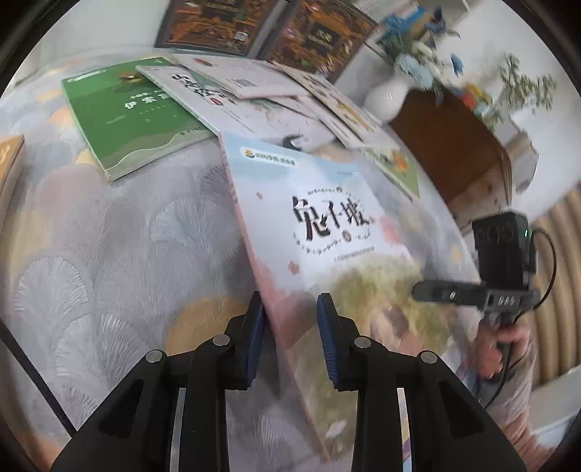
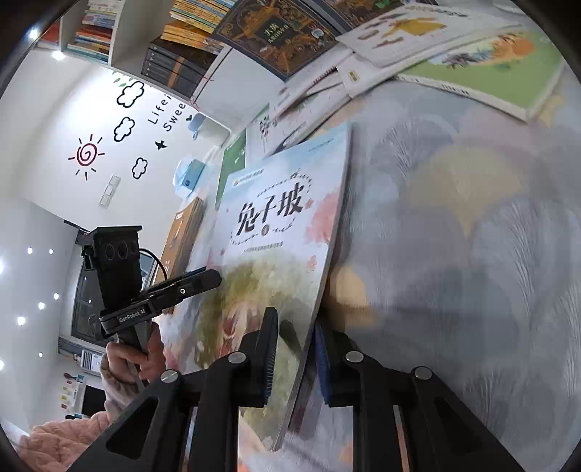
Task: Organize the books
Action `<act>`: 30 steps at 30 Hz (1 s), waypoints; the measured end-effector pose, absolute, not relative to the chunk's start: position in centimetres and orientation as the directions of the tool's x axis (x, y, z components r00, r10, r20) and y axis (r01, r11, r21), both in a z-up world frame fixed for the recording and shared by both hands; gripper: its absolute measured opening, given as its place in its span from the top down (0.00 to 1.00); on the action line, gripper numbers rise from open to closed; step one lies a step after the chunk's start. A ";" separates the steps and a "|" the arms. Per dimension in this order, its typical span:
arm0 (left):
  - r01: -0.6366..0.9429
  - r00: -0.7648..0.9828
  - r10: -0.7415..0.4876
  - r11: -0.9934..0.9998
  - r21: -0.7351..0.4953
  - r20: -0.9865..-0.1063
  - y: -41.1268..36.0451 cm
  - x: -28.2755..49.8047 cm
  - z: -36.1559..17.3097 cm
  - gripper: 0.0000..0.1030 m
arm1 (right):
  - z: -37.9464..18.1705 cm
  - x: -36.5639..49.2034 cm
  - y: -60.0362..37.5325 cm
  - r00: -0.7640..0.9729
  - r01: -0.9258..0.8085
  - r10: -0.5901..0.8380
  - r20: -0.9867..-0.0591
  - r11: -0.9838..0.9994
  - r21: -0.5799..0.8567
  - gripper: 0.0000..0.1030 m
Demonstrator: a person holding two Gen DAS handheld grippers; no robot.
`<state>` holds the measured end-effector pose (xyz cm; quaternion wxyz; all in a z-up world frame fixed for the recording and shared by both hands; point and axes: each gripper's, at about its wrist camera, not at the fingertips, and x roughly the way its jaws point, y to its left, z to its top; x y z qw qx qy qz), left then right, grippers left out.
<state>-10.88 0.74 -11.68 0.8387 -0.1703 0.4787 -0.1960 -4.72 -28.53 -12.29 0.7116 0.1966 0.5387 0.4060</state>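
From the left wrist camera, the left gripper (image 1: 290, 337) fills the near bottom of the view. Its two blue-padded fingers (image 1: 256, 337) straddle the near left edge of a large picture book (image 1: 326, 232), one pad on each side; the gap looks narrow, though motion blur hides whether the pads press the cover. The book has a pale blue and pink cover with bold black Chinese characters, and it is tilted up off a tablecloth (image 1: 109, 261) printed with grey and tan fan shapes. Far left, a green book (image 1: 127, 116) lies flat on the cloth. Behind it, several pale books (image 1: 239, 90) lie in a loose overlapping heap, and two dark ornate books (image 1: 268, 29) lean at the far edge. Far right stands a white vase (image 1: 386, 96) of blue flowers. At the right, the right gripper (image 1: 421, 290) meets the book's right side, held by a hand (image 1: 504, 348).

From the right wrist camera, the right gripper (image 2: 297, 352) sits near the bottom, its fingers (image 2: 268, 348) narrowly set on either side of the same picture book's (image 2: 276, 232) near right edge. The book stands steeply, its cover facing left. To the left, the left gripper (image 2: 214, 279) reaches the cover, gripped by a hand (image 2: 127, 363) in a pink sleeve. Far right, a green-covered book (image 2: 501, 72) lies on the tablecloth (image 2: 472, 236). A bookshelf (image 2: 174, 47) and a white wall (image 2: 72, 119) with sun and cloud drawings lie beyond.
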 end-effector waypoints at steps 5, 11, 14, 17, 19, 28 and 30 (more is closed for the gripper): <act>0.167 0.519 -0.483 0.867 -0.470 -0.706 0.9 -11.4 -12.0 0.73 | -12.2 -6.1 -28.9 0.150 -0.434 0.787 -0.598 0.596 0.675 0.87; 0.156 0.547 -0.471 0.870 -0.469 -0.692 1.0 -11.7 -12.1 0.73 | -12.1 -6.2 -29.1 0.170 -0.452 0.781 -0.601 0.604 0.657 0.87; 0.155 0.568 -0.467 0.870 -0.469 -0.678 1.0 -11.9 -12.2 0.73 | -11.9 -6.4 -28.9 0.188 -0.462 0.773 -0.606 0.614 0.640 0.86; 0.149 0.586 -0.465 0.867 -0.476 -0.664 1.1 -12.1 -12.4 0.73 | -11.5 -6.7 -28.3 0.208 -0.479 0.757 -0.620 0.631 0.610 0.86; 0.148 0.588 -0.471 0.861 -0.486 -0.657 1.2 -12.1 -12.4 0.74 | -11.2 -6.6 -28.0 0.215 -0.481 0.751 -0.625 0.638 0.601 0.85; 0.158 0.597 -0.436 0.887 -0.433 -0.673 0.6 -12.4 -12.1 0.73 | -10.5 -7.0 -27.3 0.266 -0.417 0.704 -0.658 0.700 0.581 0.81; 0.163 0.597 -0.437 0.887 -0.432 -0.673 0.6 -12.5 -12.1 0.73 | -10.8 -6.9 -27.4 0.267 -0.406 0.706 -0.655 0.699 0.588 0.82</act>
